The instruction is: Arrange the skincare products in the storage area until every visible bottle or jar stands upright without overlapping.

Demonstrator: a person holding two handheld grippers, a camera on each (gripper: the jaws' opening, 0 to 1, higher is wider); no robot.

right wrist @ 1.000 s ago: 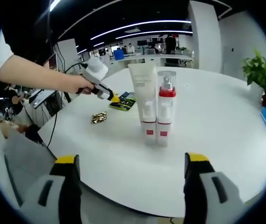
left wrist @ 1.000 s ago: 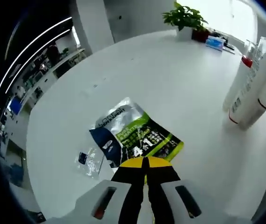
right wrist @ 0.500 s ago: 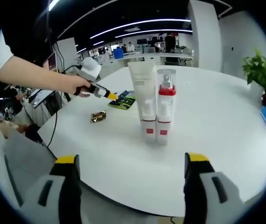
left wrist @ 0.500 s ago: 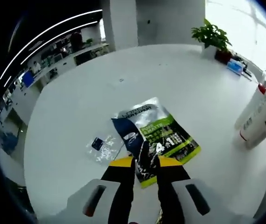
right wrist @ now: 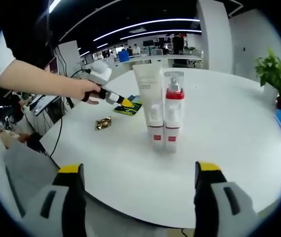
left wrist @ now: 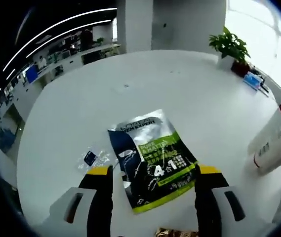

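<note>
White tube and red-capped pump bottle stand upright, touching; green-and-silver sachet lies flat between the wide-open, empty left gripper; right gripper open, empty.

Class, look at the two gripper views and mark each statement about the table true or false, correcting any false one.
1. The left gripper is open above the green and silver sachet. True.
2. The white tube and the red-collared pump bottle lie flat on the table. False: both stand upright, side by side.
3. A small gold wrapper lies on the table near the left gripper. True.
4. The right gripper is shut on the pump bottle. False: its fingers stand wide apart, short of the bottle.
5. A potted plant stands at the table's far edge. True.
</note>
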